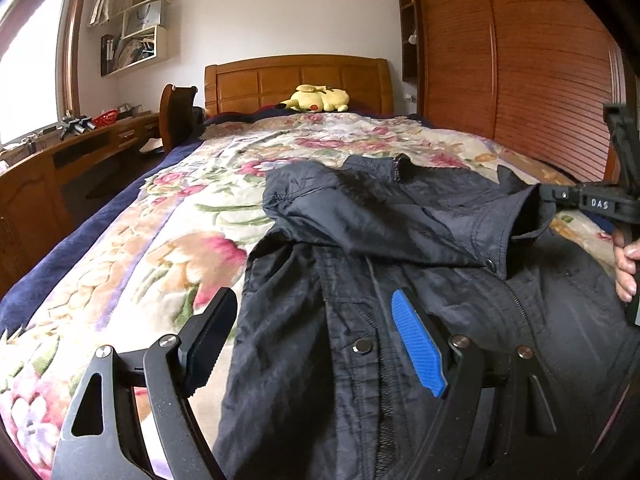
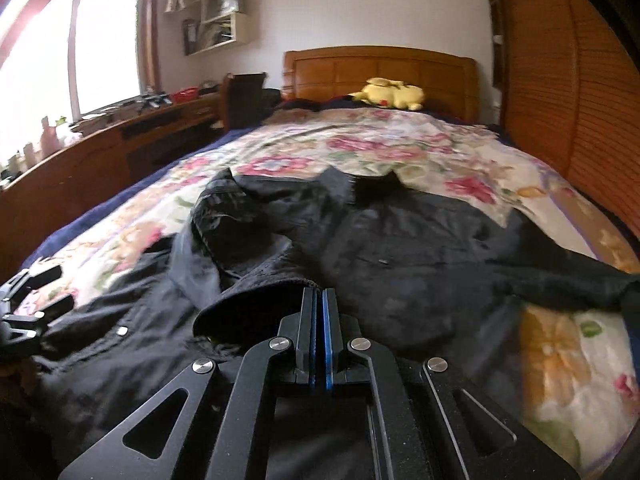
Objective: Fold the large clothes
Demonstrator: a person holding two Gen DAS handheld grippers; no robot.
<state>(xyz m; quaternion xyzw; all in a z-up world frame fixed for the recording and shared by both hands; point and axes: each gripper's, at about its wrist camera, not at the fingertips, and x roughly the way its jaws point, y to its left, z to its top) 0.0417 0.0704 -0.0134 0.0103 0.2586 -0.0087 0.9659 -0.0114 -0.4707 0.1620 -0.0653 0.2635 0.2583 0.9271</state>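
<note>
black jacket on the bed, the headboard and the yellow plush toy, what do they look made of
Black jacket: thin woven fabric, perhaps nylon or a cotton blend, matte with fine creases, metal snaps and a zip. Headboard: orange-brown wood, panelled, with a light sheen that suggests varnish. Yellow plush toy: soft pile fabric, fuzzy and rounded, presumably stuffed.

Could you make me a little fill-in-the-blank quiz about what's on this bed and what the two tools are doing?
1. The black jacket lies on a bedspread printed with ____.
2. The yellow plush toy rests near the wooden ____ at the far end of the bed.
3. The right tool is ____ on the jacket's sleeve cuff.
4. The left tool hovers over the jacket with its jaws ____.

Missing words: flowers; headboard; shut; open
</note>
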